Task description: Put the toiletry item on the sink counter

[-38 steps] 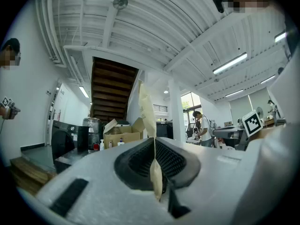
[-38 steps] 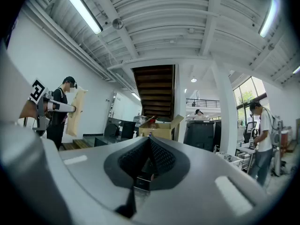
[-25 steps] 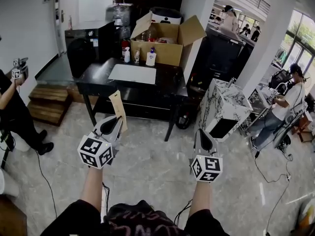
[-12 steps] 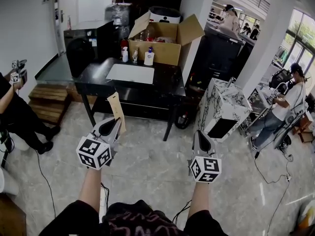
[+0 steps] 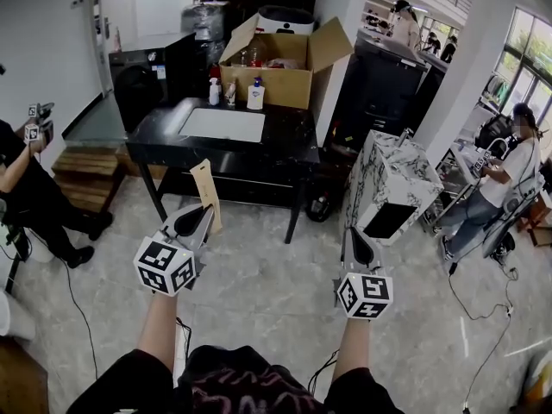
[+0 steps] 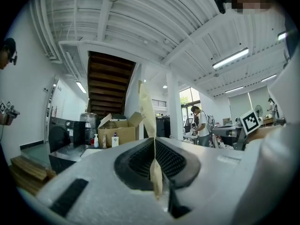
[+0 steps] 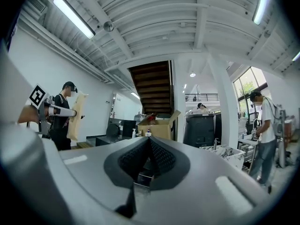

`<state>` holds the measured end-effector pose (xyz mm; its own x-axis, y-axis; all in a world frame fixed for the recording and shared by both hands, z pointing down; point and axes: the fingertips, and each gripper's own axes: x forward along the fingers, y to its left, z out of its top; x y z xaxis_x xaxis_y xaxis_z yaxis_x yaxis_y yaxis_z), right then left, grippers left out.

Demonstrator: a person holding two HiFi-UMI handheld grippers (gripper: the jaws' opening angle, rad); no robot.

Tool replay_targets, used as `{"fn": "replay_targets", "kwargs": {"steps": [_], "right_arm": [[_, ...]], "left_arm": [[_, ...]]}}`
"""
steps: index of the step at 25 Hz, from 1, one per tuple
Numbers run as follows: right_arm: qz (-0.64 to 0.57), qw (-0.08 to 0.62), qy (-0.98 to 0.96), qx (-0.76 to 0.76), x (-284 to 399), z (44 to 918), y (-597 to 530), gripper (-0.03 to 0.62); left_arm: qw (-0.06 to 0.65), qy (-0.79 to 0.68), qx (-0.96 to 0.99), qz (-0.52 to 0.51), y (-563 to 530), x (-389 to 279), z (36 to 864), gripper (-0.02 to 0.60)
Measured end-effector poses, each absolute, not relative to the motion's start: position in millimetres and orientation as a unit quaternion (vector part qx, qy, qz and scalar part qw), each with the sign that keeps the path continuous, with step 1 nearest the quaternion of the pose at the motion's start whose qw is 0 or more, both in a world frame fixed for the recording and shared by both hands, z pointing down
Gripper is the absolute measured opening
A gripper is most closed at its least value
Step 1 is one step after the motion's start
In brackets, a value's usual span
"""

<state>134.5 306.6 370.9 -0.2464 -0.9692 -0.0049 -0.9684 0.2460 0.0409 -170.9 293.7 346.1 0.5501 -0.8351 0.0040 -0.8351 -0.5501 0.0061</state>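
In the head view the black surface (image 5: 285, 141) and the cardboard box (image 5: 276, 80) drift slightly toward 12 o'clock. The person (image 5: 34, 192) at 9 o'clock shifts stance. The right tongs (image 5: 357, 235) edge toward 3 o'clock.

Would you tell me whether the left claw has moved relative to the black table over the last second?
No, barely: the left claw, shut on the flat tan packet, stays just before the black table's front edge; only the view drifted slightly.

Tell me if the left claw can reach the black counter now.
Probably not: the left claw, shut on a beige packet, hangs over floor well short of the counter. Nothing blocks the way.
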Motion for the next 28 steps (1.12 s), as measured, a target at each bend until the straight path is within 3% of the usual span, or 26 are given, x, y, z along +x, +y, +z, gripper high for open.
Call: {"fn": "replay_targets", "kwargs": {"steps": [12,28], "right_arm": [[-0.014,-0.013,-0.795,0.606,153.4,375.5,275.7,0.012],[-0.013,0.037,-0.778,0.627,143.0,403.8,177.3,0.012]], "left_arm": [[-0.002,-0.47,0.883,0.006,257.2,-151.7,350.4,0.008],[0.019,-0.451,0.892,0.007,148.3,-153.1,380.8,0.008]]}}
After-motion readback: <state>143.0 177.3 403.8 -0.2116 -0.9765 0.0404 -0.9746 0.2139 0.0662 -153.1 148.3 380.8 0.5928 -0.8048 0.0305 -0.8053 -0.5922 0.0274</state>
